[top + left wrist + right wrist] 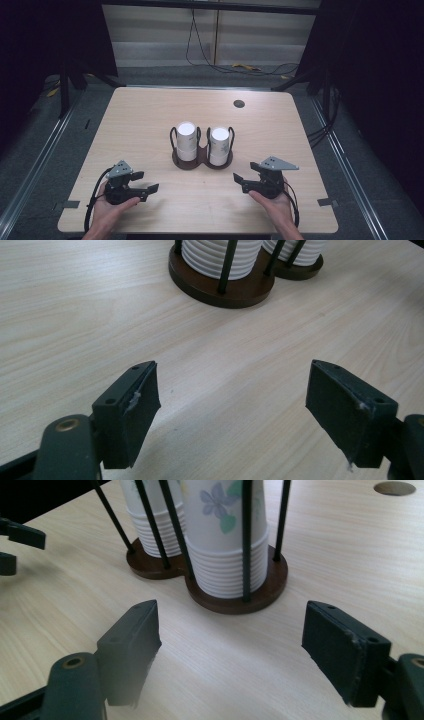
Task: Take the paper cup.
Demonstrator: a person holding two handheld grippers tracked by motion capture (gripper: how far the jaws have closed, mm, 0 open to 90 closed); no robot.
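Observation:
A dark brown double cup holder [202, 159] with thin black uprights stands at the middle of the table. It holds two stacks of white paper cups, the left stack [187, 140] and the right stack [219, 145]. In the right gripper view the near stack [225, 530] bears a flower print, and the other stack [152, 535] stands behind it. My left gripper [146, 182] rests near the front left, open and empty, its jaws wide apart [232, 405] and pointing at the holder's base [225, 290]. My right gripper [240, 183] is at the front right, also open and empty [230, 650].
The light wooden table [150, 115] has a round cable hole [239, 104] at the back right. Bare wood lies between both grippers and the holder. The left gripper's jaw tips [20, 540] show far left in the right gripper view. Cables [240, 67] lie on the floor behind the table.

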